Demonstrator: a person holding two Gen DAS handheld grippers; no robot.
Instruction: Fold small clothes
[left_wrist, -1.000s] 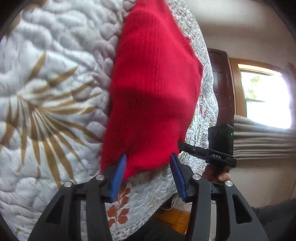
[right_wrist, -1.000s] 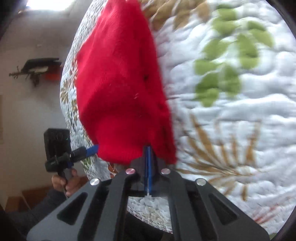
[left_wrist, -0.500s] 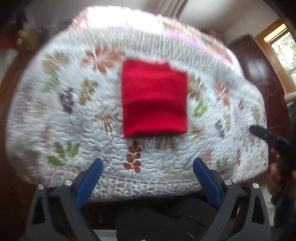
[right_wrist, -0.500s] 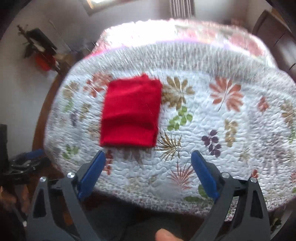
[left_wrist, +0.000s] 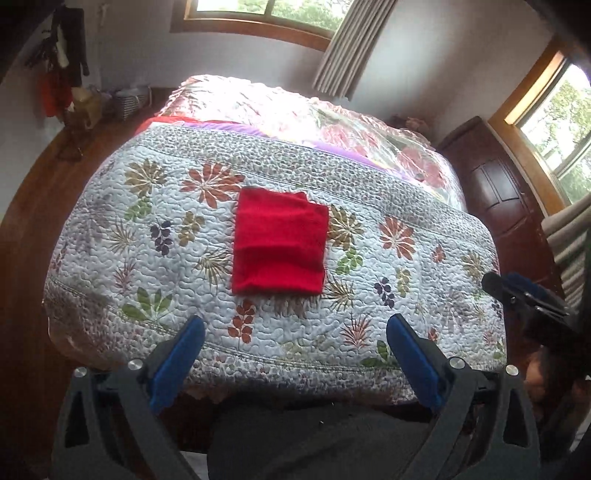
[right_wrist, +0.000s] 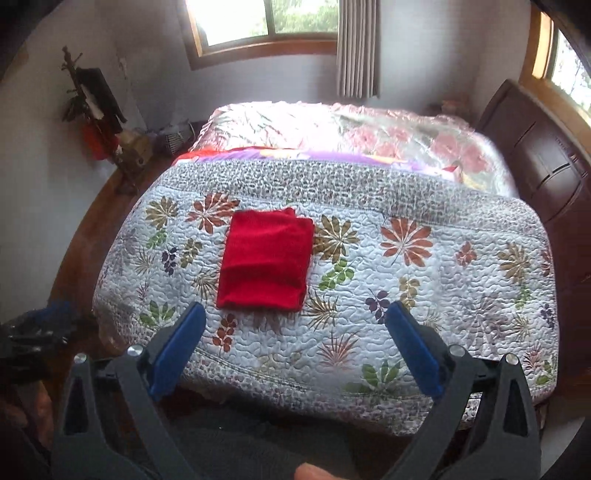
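Observation:
A red knitted garment (left_wrist: 279, 243) lies folded into a neat rectangle on the floral quilt (left_wrist: 369, 295), a little left of the bed's middle; the right wrist view shows the same red garment (right_wrist: 266, 258). My left gripper (left_wrist: 293, 325) is open and empty, held back above the bed's near edge. My right gripper (right_wrist: 295, 312) is open and empty too, well short of the garment. The right gripper's body (left_wrist: 528, 295) shows at the right edge of the left wrist view, and the left gripper's body (right_wrist: 40, 325) at the left edge of the right wrist view.
A dark wooden headboard (right_wrist: 535, 155) stands at the bed's right. A plastic-wrapped floral bedding pack (right_wrist: 351, 129) lies at the far end. A coat rack (right_wrist: 92, 107) stands by the left wall, with windows and curtains behind. The person's dark trousers (left_wrist: 314, 443) fill the foreground.
Both grippers let go of the red garment's near edge, opened wide and pulled back and up from the bed. The garment now lies folded flat on the quilt.

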